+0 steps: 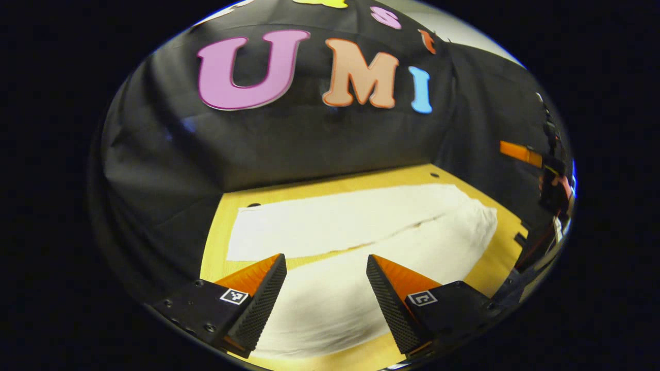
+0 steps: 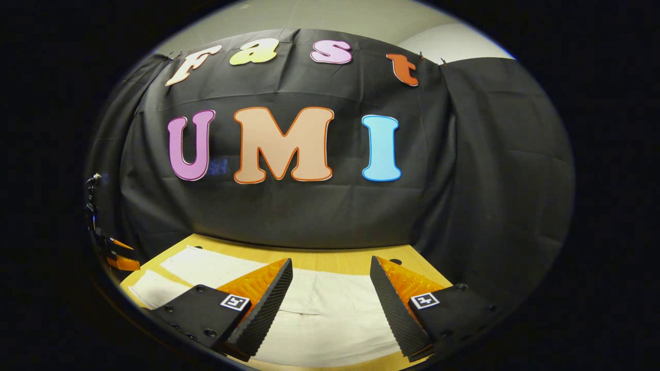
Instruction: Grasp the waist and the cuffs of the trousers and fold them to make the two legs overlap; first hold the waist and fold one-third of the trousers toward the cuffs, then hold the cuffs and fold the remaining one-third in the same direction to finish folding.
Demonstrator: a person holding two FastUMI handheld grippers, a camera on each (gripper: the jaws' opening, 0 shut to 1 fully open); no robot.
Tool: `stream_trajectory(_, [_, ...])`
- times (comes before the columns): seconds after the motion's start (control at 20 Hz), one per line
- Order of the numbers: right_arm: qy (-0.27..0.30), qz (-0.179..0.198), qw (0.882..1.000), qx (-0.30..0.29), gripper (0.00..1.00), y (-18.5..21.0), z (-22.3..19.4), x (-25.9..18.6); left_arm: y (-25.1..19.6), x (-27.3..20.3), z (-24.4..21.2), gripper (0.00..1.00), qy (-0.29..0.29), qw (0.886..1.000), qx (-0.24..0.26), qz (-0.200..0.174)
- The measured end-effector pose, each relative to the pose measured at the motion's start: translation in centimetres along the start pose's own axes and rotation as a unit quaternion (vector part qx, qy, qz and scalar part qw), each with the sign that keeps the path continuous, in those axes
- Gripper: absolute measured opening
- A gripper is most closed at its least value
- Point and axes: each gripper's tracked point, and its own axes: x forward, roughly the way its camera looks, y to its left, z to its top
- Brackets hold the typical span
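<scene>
Trousers (image 1: pixel 361 226) flat on table (image 1: pixel 216 257), both claws (image 1: pixel 326 288) (image 2: pixel 330 296) agape above, nothing gripped.

Booth wall (image 2: pixel 309 216) closes behind the trousers (image 1: pixel 361 221).

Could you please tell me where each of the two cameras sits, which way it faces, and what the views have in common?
Left gripper view: rides on the left gripper, angled down over the white trousers spread on the wooden table; its own two fingers stand apart, and the other gripper shows at the right edge.
Right gripper view: rides on the right gripper, looking more level toward the booth wall, trousers below its parted fingers.
Shared: trousers, table, wall.
</scene>
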Motion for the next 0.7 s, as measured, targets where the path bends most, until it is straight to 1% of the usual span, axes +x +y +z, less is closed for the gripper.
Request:
stream_trajectory(0.1, [0.006,-0.001,1.000,-0.008,0.97,0.1,-0.4,-0.2,-0.4,-0.2,-2.2,0.95,0.048,0.997,0.045,-0.036])
stream_trajectory(0.15, [0.008,-0.001,1.000,-0.013,0.97,0.1,-0.6,-0.4,-1.0,0.1,-3.6,0.95,0.073,0.994,0.066,-0.056])
stream_trajectory(0.25, [0.012,-0.002,1.000,-0.021,0.97,-0.1,-1.0,-0.8,-1.7,-0.4,-6.4,0.94,0.128,0.981,0.112,-0.098])
stream_trajectory(0.35, [0.018,-0.004,1.000,-0.022,0.97,-0.2,-1.6,-1.1,-1.9,-0.6,-9.2,0.95,0.174,0.963,0.159,-0.130])
stream_trajectory(0.4, [0.023,-0.004,1.000,-0.020,0.97,-0.3,-1.9,-1.2,-1.9,-0.7,-10.8,0.95,0.196,0.951,0.190,-0.144])
stream_trajectory(0.45, [0.027,-0.004,0.999,-0.018,0.97,-0.3,-2.1,-1.3,-1.5,-1.1,-12.7,0.94,0.220,0.936,0.226,-0.158])
stream_trajectory(0.5, [0.030,-0.005,0.999,-0.018,0.97,-0.3,-2.4,-1.5,-1.2,-1.5,-14.4,0.90,0.244,0.917,0.262,-0.173])
stream_trajectory(0.55, [0.033,-0.006,0.999,-0.021,0.97,-0.3,-2.6,-1.7,-0.9,-1.9,-16.1,0.91,0.265,0.900,0.291,-0.189])
stream_trajectory(0.6, [0.036,-0.008,0.999,-0.025,0.97,-0.5,-2.9,-1.9,-1.0,-2.3,-17.6,0.90,0.283,0.884,0.310,-0.205])
stream_trajectory(0.65, [0.039,-0.010,0.999,-0.032,0.97,-0.6,-3.0,-2.2,-1.0,-2.8,-18.6,0.90,0.297,0.873,0.321,-0.217])
stream_trajectory(0.7, [0.041,-0.011,0.998,-0.038,0.97,-0.7,-3.2,-2.3,-1.0,-3.1,-19.3,0.88,0.308,0.865,0.327,-0.226])
